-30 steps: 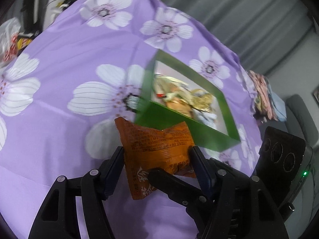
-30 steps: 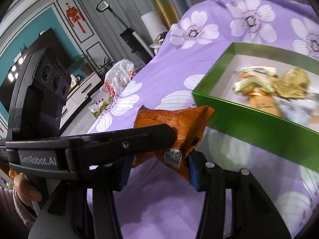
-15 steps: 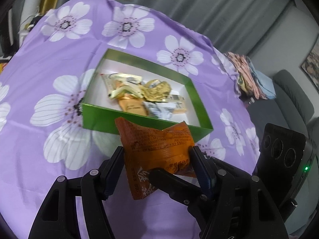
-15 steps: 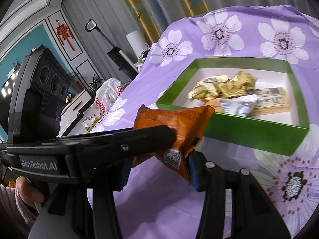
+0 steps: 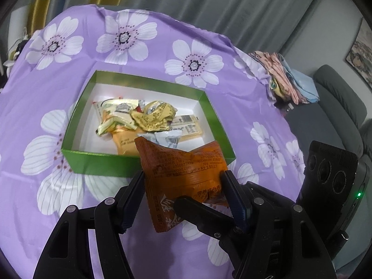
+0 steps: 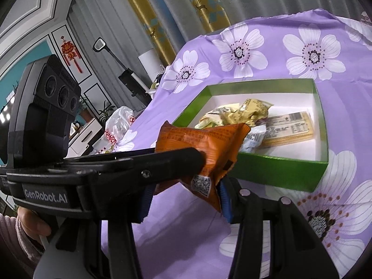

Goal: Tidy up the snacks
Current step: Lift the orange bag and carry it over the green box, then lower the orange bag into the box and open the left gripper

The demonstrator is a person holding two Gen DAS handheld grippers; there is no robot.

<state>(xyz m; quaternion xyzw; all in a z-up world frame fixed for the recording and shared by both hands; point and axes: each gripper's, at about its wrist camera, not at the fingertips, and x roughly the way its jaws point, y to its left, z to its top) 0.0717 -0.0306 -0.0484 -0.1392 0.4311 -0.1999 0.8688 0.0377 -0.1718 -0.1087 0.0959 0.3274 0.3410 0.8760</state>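
Crinkled orange foil packet (image 5: 183, 172), clamped

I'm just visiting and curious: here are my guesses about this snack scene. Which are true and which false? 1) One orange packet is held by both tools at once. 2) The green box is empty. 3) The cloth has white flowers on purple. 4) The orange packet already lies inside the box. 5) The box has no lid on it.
1) True: the left gripper and right gripper both clamp the orange packet.
2) False: the green box holds several wrapped snacks.
3) True: the purple cloth carries white flowers.
4) False: it is held in the jaws, in front of the box's near wall.
5) True: it is open on top.
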